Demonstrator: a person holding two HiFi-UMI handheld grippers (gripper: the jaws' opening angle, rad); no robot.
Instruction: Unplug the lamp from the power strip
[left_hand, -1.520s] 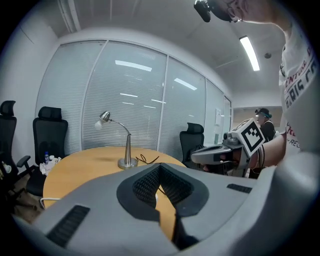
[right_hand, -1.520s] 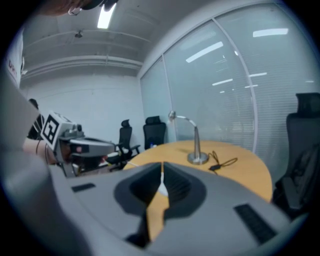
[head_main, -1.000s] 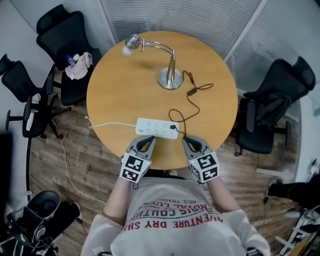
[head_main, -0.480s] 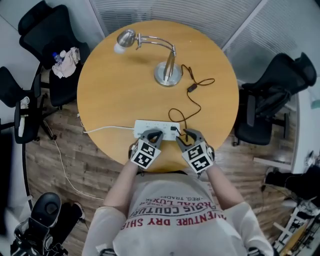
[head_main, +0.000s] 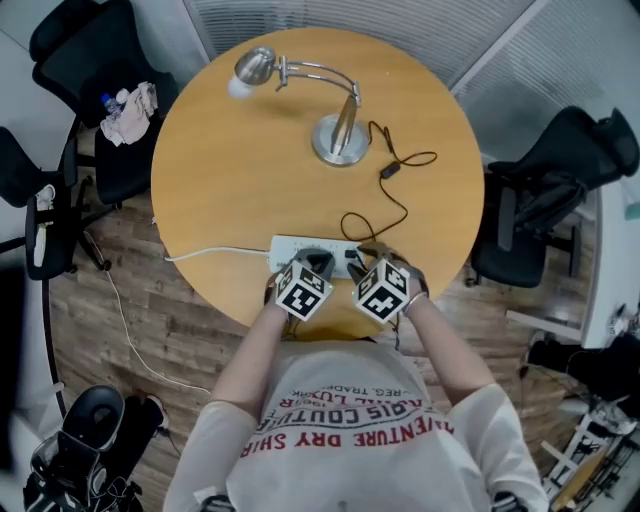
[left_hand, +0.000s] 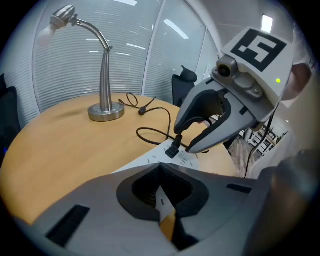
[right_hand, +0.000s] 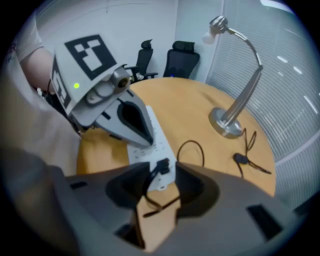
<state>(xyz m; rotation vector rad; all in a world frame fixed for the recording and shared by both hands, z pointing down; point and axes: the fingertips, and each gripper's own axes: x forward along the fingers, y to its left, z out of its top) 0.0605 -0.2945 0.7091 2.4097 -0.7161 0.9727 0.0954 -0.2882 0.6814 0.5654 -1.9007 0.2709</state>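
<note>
**Head view.** A silver gooseneck desk lamp (head_main: 340, 140) is seen upright at the far side of a round wooden table (head_main: 230, 180). Its thin black cord (head_main: 395, 205) is traced in loops to a black plug (head_main: 352, 262). The plug is seated in a socket near the right end of a long white power strip (head_main: 287, 247), which lies by the near edge. The left gripper (head_main: 318, 260) and right gripper (head_main: 366, 258) are held side by side over the strip. A pale cloth bundle (head_main: 125, 103) is noted on a black office chair (head_main: 105, 55) at upper left.

**Left gripper view.** The left gripper (left_hand: 160, 167) is recorded with its jaws closed tip to tip and nothing clamped. The white power strip (left_hand: 186, 161) is glimpsed beyond them. The right gripper (left_hand: 184, 144) is seen with its tips at the black plug (left_hand: 173, 150).

**Right gripper view.** The right gripper (right_hand: 161, 173) is recorded with its jaws moderately parted. The black plug (right_hand: 162, 166) stands between them, seated in its socket, and the cord trails back through the gap. Pad contact cannot be determined. The closed tip of the left gripper (right_hand: 148, 141) is seen on the white power strip (right_hand: 159, 186), just beside the plug.
</note>
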